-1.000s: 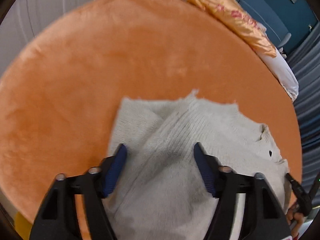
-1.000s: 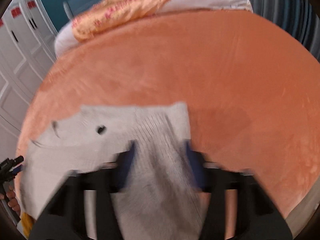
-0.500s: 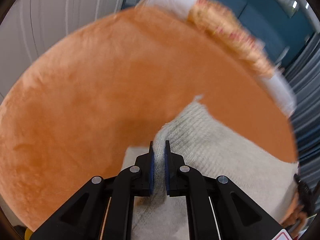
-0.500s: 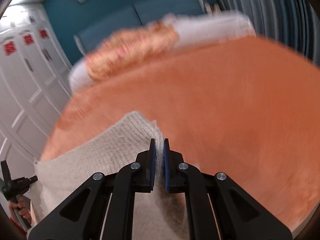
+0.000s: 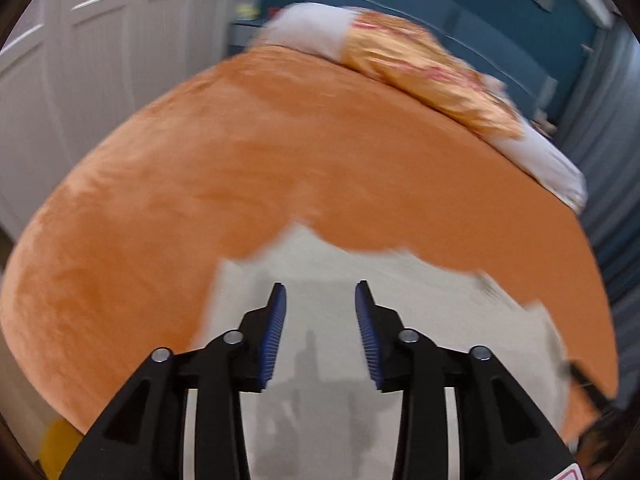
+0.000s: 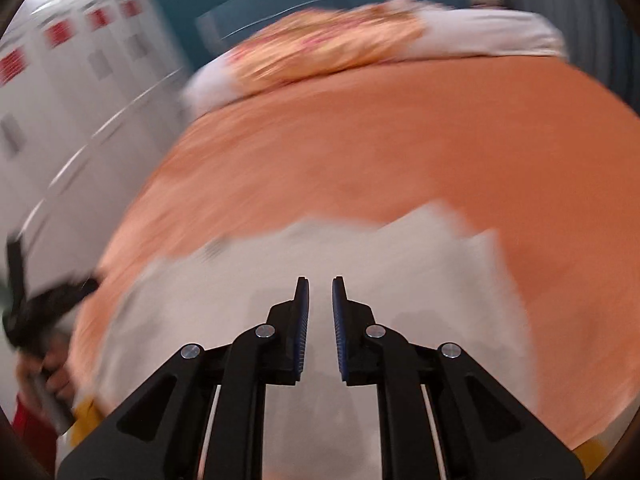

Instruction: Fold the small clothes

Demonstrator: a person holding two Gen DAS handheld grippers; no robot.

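Observation:
A small cream knit garment (image 5: 420, 312) lies flat on the orange bedspread (image 5: 240, 168), blurred by motion. My left gripper (image 5: 320, 300) is open and empty above the garment's left part. In the right wrist view the same garment (image 6: 420, 264) lies below my right gripper (image 6: 320, 292), whose jaws stand a narrow gap apart with no cloth between them. The left gripper and the hand holding it show at the left edge of the right wrist view (image 6: 36, 320).
An orange patterned quilt (image 5: 432, 76) and a white pillow (image 5: 548, 160) lie at the head of the bed. White wardrobe doors (image 5: 100, 52) stand to the left. Grey curtains (image 5: 608, 168) hang on the right. The bed's near edge runs just below the garment.
Both grippers were shut on raised folds of the garment half a second ago. Now both have opened and let go, and the garment lies flat on the bedspread.

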